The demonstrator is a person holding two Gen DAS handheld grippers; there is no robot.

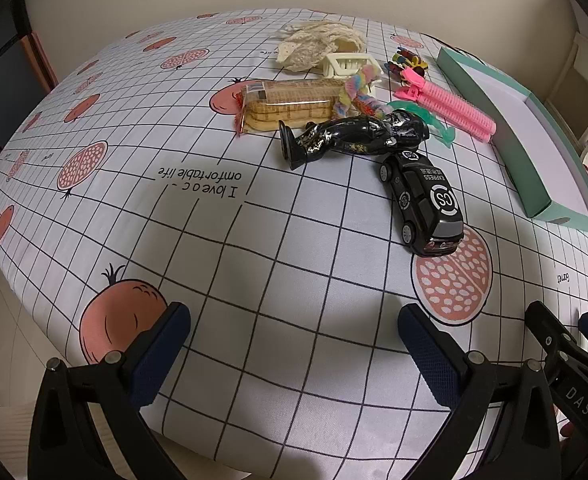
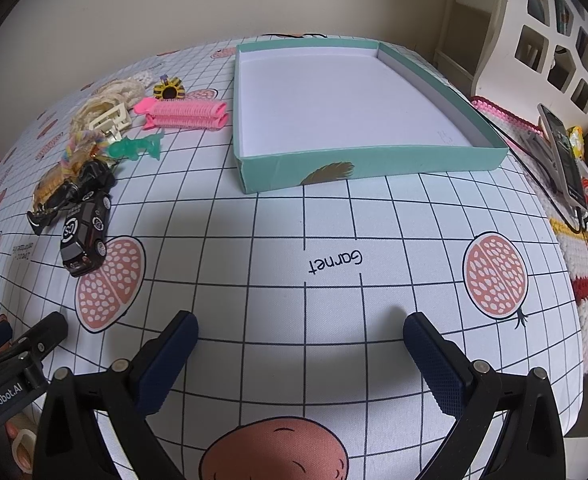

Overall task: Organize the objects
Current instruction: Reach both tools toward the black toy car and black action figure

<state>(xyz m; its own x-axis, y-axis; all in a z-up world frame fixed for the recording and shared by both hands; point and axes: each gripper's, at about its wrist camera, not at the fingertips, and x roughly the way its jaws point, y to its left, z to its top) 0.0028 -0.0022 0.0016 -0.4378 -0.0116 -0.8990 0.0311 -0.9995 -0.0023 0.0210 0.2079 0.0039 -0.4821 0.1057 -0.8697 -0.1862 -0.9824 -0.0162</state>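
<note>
Left gripper (image 1: 294, 328): your fingers are spread wide, nothing between them, hovering low over the grid-print cloth (image 1: 221, 240) at the near edge of the counter.
Right gripper (image 2: 300, 338): fingers spread just as wide, also empty, above the word "Garnet" on the cloth.
Clutter: one loose pile, all outside the box. In the left wrist view it sits from 12 to 1 o'clock of your left fingers.
Toy car (image 1: 424, 200): black, nearest item to the left fingers, at about 1 o'clock. Long axis runs near to far, slightly slanted; its nose points back toward you.
Black figure (image 1: 354, 138): lies on its side just beyond the car, touching its far end. Long axis runs across the view, boots at 9 o'clock.
Biscuit pack (image 1: 289, 106): behind the figure, long axis also crosswise.
Pink hair rollers (image 1: 450, 106): just beside the box wall, slanting from 10 to 4 o'clock.
Teal box (image 2: 374, 164): shallow, nothing in it, dead ahead at 12 o'clock of the right fingers; in that view the pile lies at 10 o'clock.
Nearer hand: left for the car, judging by both views; right is better placed for the box.
Judgement: no sorting is done yet. The car's narrow width lies across your left fingers' gap, so a straight reach should suit.
</note>
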